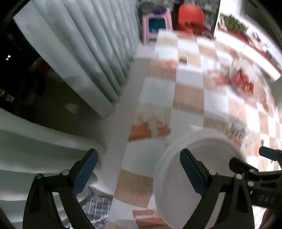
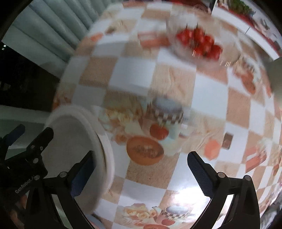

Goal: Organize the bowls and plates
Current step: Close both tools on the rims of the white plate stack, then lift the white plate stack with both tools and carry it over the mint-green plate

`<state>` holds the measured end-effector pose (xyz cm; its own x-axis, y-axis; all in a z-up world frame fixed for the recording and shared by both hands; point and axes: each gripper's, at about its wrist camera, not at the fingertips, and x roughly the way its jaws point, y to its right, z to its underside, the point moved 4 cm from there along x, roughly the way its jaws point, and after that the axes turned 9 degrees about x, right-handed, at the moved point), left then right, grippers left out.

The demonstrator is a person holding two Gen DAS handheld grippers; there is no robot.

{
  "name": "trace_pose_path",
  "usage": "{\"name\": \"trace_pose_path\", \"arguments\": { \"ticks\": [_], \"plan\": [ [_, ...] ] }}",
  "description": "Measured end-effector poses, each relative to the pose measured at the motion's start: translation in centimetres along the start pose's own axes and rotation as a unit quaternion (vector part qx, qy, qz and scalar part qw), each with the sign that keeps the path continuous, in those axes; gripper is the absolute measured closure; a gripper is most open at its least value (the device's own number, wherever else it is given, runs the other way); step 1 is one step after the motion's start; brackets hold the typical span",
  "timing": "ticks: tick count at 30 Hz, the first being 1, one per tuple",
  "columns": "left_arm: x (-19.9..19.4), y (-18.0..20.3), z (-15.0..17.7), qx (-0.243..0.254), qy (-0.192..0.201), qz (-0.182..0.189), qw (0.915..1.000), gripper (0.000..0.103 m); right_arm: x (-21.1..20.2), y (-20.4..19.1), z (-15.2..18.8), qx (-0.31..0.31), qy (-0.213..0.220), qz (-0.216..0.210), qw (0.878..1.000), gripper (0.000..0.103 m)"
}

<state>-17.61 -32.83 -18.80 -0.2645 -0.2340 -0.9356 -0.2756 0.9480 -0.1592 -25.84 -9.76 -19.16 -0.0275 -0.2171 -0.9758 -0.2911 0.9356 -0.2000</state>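
Place: a home dining or kitchen area.
Bench cover: a checked oilcloth (image 2: 137,74) printed with teapots, pumpkins and flowers.
Food: a bowl of red tomatoes (image 2: 199,44) set on the bench.
Window side: pale pleated curtains (image 1: 91,52) against dark glass.
Furniture: a pink plastic stool (image 1: 156,22) and a red chair (image 1: 190,15) at the far end.

White plate on the checked tablecloth

A round white plate (image 1: 199,169) (image 2: 77,141) with a broad raised rim and shallow flat centre sits near the table's edge on the tablecloth (image 2: 137,74). Motion blur softens its outline; farther back a clear bowl (image 2: 199,44) holds red tomatoes.
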Motion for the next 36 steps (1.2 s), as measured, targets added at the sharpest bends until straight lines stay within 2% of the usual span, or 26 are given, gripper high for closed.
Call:
{"name": "trace_pose_path", "arguments": {
  "ticks": [2,3,8,10,14,15,16,17,18,19,20,22,24,25,26,31,36],
  "plan": [
    [-1.0,-0.5,0.2,-0.011,0.013,0.001,0.9998,0.007,-0.8,0.2,-0.8,0.008,0.014,-0.006,1.000,0.000],
    [-1.0,-0.5,0.4,-0.010,0.007,0.009,0.9999,0.007,-0.7,0.1,-0.9,0.008,0.009,-0.010,1.000,0.000],
    [1.0,-0.3,1.8,0.004,-0.052,0.044,0.9977,0.007,0.7,-0.8,-0.7,-0.012,-0.025,-0.008,1.000,0.000],
    [2.2,0.7,2.1,0.002,-0.071,0.053,0.9960,0.008,0.2,-1.0,1.1,-0.009,-0.041,-0.011,0.999,0.000],
    [4.6,1.4,2.6,0.011,-0.109,0.071,0.9914,0.010,2.0,-1.3,0.9,-0.002,-0.063,-0.010,0.998,0.001],
    [4.9,1.6,2.7,0.017,-0.114,0.075,0.9905,0.011,2.4,-1.3,0.9,0.001,-0.068,-0.012,0.998,0.004],
    [5.0,1.9,2.6,0.025,-0.112,0.080,0.9902,0.011,2.7,-1.3,1.0,0.006,-0.073,-0.016,0.997,0.021],
    [5.1,2.2,2.4,0.032,-0.107,0.082,0.9903,0.013,3.0,-1.4,0.9,0.018,-0.083,-0.038,0.996,0.031],
    [5.1,2.5,2.2,0.038,-0.108,0.084,0.9898,0.015,3.2,-1.4,0.8,0.029,-0.087,-0.051,0.995,0.036],
    [5.2,2.7,2.1,0.041,-0.112,0.092,0.9886,0.017,3.2,-1.6,0.8,0.036,-0.091,-0.063,0.993,0.046],
    [5.3,3.0,1.9,0.041,-0.114,0.102,0.9874,0.023,3.2,-1.9,0.7,0.032,-0.094,-0.072,0.992,0.056],
    [4.9,3.2,1.8,0.034,-0.122,0.125,0.9841,0.033,3.0,-2.6,0.6,0.012,-0.092,-0.073,0.993,0.065],
    [4.6,3.7,1.7,0.036,-0.123,0.135,0.9826,0.051,3.1,-3.1,0.6,-0.001,-0.094,-0.072,0.993,0.067],
    [4.3,4.1,1.7,0.040,-0.120,0.140,0.9821,0.055,3.2,-3.2,0.7,0.002,-0.099,-0.081,0.992,0.073],
    [4.1,4.4,1.6,0.046,-0.120,0.134,0.9827,0.055,3.4,-3.3,0.8,0.009,-0.108,-0.092,0.990,0.079],
    [3.3,5.3,2.7,0.042,-0.128,0.140,0.9809,0.055,3.6,-2.9,1.8,0.009,-0.112,-0.095,0.989,0.079],
    [1.4,9.1,5.5,0.075,-0.131,0.138,0.9789,0.055,3.9,-0.4,3.4,0.025,-0.128,-0.094,0.987,0.079]
  ]
}}
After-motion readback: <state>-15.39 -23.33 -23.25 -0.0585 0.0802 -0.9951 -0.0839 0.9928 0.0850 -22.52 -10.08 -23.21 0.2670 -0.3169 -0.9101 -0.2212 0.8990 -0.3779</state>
